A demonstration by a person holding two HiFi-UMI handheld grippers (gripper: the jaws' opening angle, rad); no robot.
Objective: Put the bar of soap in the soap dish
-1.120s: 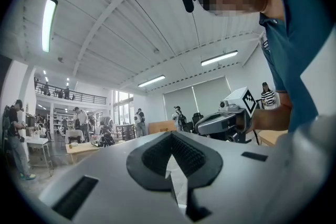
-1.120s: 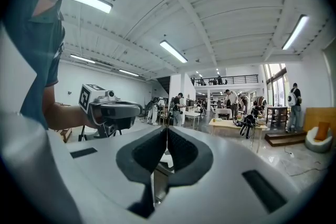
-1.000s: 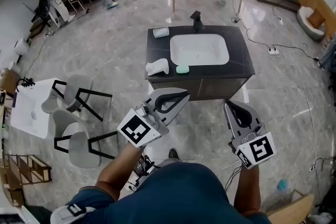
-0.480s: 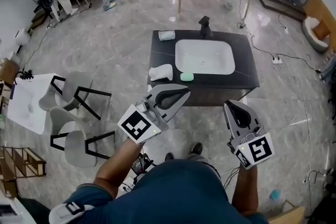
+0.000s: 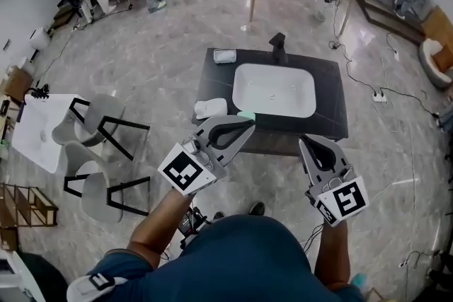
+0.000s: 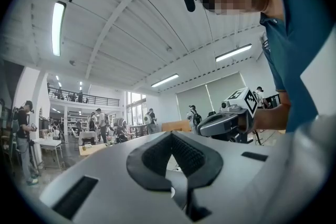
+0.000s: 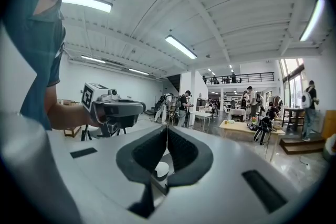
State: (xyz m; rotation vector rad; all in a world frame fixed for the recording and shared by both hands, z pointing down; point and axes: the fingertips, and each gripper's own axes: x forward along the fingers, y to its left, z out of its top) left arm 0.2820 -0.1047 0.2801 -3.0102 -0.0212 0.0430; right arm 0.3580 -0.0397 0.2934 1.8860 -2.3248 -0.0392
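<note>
Soap: the bar of soap (image 5: 245,115) lies flat on the dark bench (image 5: 331,95) at the front-left corner of the white basin (image 5: 274,90). Its long axis runs side to side along the bench's front edge.
Soap look: small, mint green, rounded corners. It's too tiny for us to tell one end from the other.
Soap dish: the soap dish (image 5: 225,56) is a pale shallow rectangle off the basin's back-left corner, left of the black tap (image 5: 278,48).
White lump: a soft-looking white bundle (image 5: 211,108) sits left of the basin, just beside the soap.
Left hand-held gripper (image 5: 249,125): its ribbed black pads are closed tip to tip with nothing between them. It's short of the basin's front-left corner.
Right hand-held gripper (image 5: 303,143): closed up and empty too, short of the basin's front-right.
Since a second ago: the basin has slid lower and nearer in our head view, so the soap now shows right above the left tip instead of well clear of it.
</note>
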